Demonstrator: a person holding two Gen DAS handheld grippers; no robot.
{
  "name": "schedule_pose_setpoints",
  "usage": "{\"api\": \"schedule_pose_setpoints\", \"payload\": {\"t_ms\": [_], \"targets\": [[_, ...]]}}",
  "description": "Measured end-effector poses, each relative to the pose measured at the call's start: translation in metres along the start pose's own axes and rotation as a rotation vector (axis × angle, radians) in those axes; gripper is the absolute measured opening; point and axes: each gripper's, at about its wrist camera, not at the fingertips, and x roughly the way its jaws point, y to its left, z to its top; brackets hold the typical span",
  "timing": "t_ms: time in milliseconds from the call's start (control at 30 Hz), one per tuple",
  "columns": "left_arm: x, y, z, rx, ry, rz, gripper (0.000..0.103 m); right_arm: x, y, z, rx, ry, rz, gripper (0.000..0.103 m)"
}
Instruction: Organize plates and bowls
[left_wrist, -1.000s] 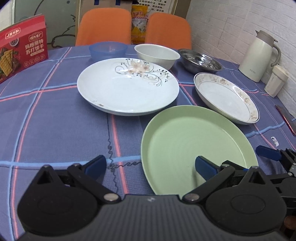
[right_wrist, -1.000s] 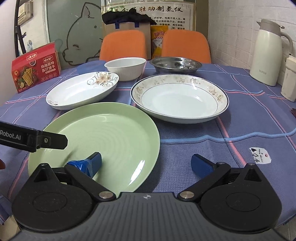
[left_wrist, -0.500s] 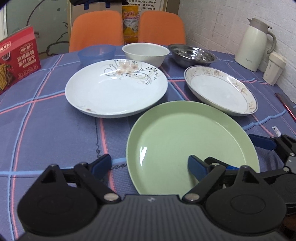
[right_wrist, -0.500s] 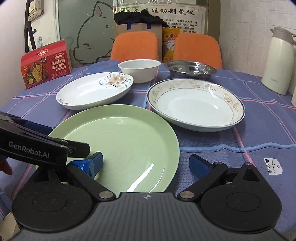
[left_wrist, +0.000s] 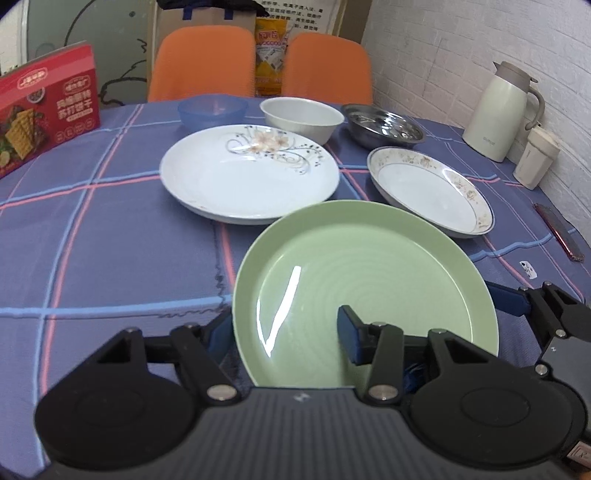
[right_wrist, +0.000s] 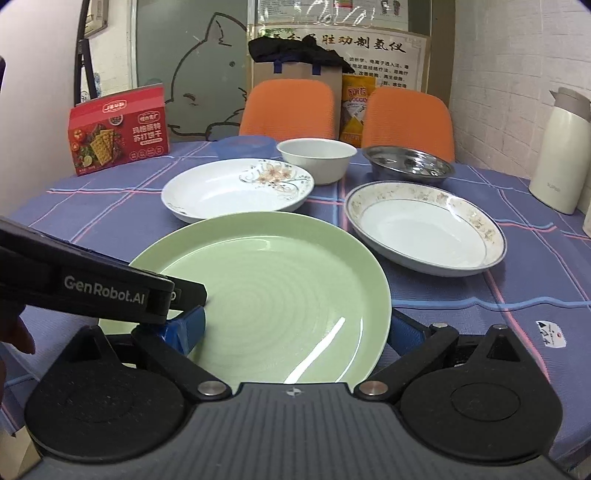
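As the table (left_wrist: 92, 236) stands: 3 plates in front and 3 bowls along the far edge, none stacked yet.
Flowered plate (left_wrist: 243, 177): flat at the middle of the table and unmoved, so it looks like the likely base for a stack.
Green plate (left_wrist: 362, 273): at the near edge between both grippers. Its far rim now overlaps the flowered plate in both views, where 1 s ago a strip of cloth showed between them. It appears to be coming up off the table.
Left gripper (left_wrist: 284, 328): its jaws have drawn closer over the last second. 1 finger is over the plate's near left part and 1 is hidden under the rim. I cannot tell if it pinches yet.
Right gripper (right_wrist: 295, 328): its jaws are as wide apart as before, 1 finger above the plate and 1 below its right rim.
Meaning: the lift of plate 1 seems to have begun.
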Motion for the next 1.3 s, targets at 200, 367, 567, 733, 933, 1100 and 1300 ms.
{"api": "schedule_pose_setpoints", "payload": {"t_ms": [200,367,567,733,933,1100,1300], "targets": [[-0.026,0.051,-0.015,-0.088,0.010,0.109,0.046,0.014,0.045,0.005,-0.049,0.016,0.126,0.090],[-0.029,0.083,-0.020,-0.134,0.007,0.152,0.046,0.028,0.077,0.008,-0.088,0.028,0.184,0.090],[-0.012,0.083,-0.014,-0.093,-0.016,0.154,0.048,0.042,0.074,0.009,-0.069,0.053,0.156,0.090],[-0.012,0.089,-0.014,-0.112,-0.030,0.108,0.064,0.041,0.071,0.007,-0.077,0.057,0.193,0.090],[-0.035,0.109,0.000,-0.189,-0.112,0.095,0.072,0.015,0.031,0.017,0.004,0.016,0.167,0.089],[-0.037,0.116,0.028,-0.189,-0.140,0.116,0.072,0.012,0.004,0.032,0.074,-0.007,0.134,0.089],[-0.011,0.113,0.075,-0.112,-0.136,0.102,0.073,0.048,-0.007,0.063,0.128,0.050,0.143,0.089]]}}
